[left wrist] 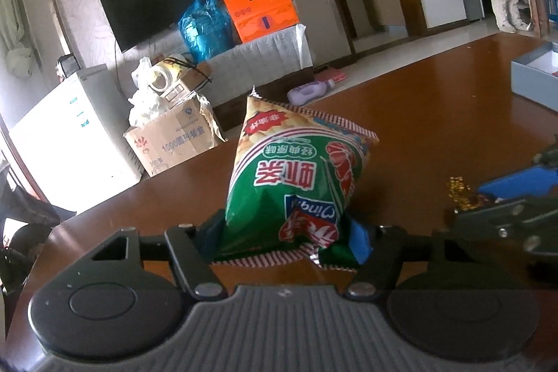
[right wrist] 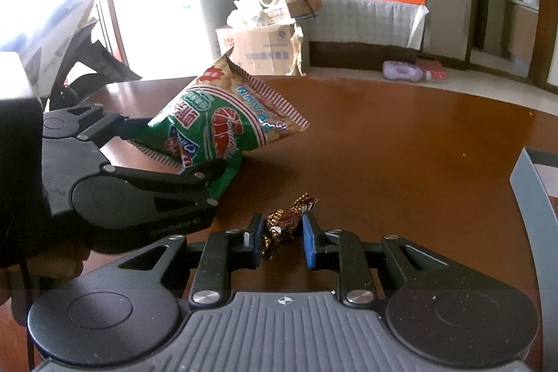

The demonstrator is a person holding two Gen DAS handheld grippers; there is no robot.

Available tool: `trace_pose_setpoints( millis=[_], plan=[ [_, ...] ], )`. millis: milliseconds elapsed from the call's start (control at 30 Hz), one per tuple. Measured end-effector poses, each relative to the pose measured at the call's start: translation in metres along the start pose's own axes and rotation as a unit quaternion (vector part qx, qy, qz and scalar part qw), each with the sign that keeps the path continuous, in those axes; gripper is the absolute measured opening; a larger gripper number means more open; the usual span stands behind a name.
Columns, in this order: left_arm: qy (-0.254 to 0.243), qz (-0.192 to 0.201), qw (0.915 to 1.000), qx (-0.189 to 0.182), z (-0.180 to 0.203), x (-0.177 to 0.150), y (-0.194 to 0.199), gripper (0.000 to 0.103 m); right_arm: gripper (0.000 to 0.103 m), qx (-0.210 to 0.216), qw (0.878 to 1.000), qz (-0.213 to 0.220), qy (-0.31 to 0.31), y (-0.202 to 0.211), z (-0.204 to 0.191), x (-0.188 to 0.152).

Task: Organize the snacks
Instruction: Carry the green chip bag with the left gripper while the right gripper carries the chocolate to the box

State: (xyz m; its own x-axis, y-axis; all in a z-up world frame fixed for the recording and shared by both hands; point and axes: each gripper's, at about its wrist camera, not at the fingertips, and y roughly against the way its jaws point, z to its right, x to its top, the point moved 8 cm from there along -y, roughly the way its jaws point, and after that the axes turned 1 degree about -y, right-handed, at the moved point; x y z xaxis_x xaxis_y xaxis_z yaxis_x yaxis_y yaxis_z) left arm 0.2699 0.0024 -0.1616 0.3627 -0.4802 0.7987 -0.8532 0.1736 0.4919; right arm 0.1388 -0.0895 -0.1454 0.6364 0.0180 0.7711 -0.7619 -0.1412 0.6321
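Observation:
My left gripper (left wrist: 284, 236) is shut on the bottom of a green prawn-cracker bag (left wrist: 293, 176) and holds it above the brown table (left wrist: 436, 114). The bag (right wrist: 223, 124) and the left gripper (right wrist: 174, 149) also show at the left of the right wrist view. My right gripper (right wrist: 282, 237) is closed around a brown and gold wrapped candy (right wrist: 284, 225), which sits between its pads just above the table. In the left wrist view the right gripper (left wrist: 488, 197) and the candy (left wrist: 460, 194) show at the right edge.
A grey box (right wrist: 537, 197) stands at the table's right edge; it also shows in the left wrist view (left wrist: 533, 79). Beyond the table are a cardboard box (left wrist: 174, 142), a white fridge (left wrist: 69, 135) and a purple bottle (left wrist: 310, 91) on the floor.

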Motion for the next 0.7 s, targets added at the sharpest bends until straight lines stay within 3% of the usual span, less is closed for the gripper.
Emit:
trace_pose_setpoints(
  millis=[700],
  plan=[
    [-0.011, 0.032, 0.9994, 0.005, 0.035, 0.003, 0.064, 0.059, 0.025, -0.017, 0.999, 0.031, 0.001, 0.048, 0.011, 0.018]
  ],
)
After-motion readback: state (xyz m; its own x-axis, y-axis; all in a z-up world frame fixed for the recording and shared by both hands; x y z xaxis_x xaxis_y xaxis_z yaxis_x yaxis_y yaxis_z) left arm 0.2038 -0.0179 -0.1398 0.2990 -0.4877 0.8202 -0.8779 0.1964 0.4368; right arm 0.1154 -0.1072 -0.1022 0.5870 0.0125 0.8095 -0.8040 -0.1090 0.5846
